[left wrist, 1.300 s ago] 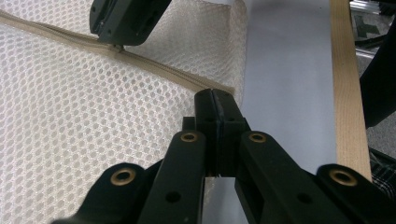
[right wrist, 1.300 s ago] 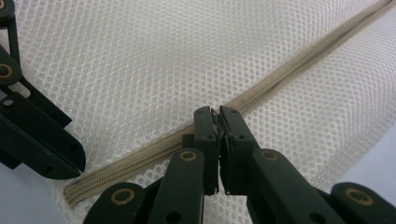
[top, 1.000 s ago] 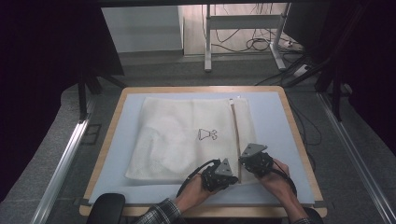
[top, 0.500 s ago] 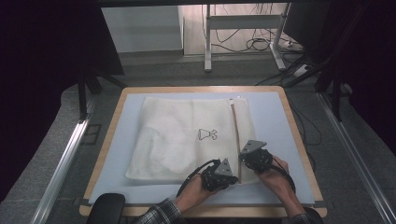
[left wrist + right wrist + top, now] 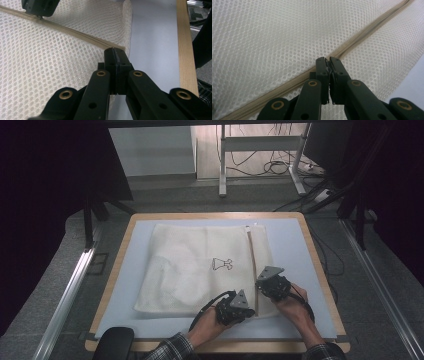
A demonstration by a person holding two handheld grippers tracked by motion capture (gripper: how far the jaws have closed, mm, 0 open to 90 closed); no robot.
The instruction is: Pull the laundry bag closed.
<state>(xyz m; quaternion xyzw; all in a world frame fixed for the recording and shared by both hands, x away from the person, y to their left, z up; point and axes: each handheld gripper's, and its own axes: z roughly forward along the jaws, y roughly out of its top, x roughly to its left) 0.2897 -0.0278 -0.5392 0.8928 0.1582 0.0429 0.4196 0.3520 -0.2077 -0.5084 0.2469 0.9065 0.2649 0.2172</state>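
A person is working a white mesh laundry bag (image 5: pixel 200 267) lying flat on the pale blue table (image 5: pixel 290 240), both tools pressed onto the tan zipper (image 5: pixel 253 257) running down the bag's right side. The bag is lying at the middle of the table, a small black dress emblem (image 5: pixel 222 264) printed at its centre, with the zipper's near end close to the front edge.

The left tool (image 5: pixel 243 306) is sitting at the zipper's near end, its jaws closed tight; in the left gripper view the left tool's tips (image 5: pixel 115 53) are pinching right where the tan tape ends at the bag's corner, apparently anchoring the fabric. The right tool (image 5: pixel 264 283) is sitting just beyond it along the same seam, and in the right gripper view its jaws (image 5: pixel 327 62) are nearly closed on something small at the zipper line, most likely the slider pull, though the piece itself is too small to make out.

The step in hand appears to be the start of sliding the zipper, one tool bracing the end while the other is gripping the pull. The next move is likely calling for a steady draw of the right tool away along the seam toward the far end, while the left keeps the corner taut so the mesh is not bunching under the slider.
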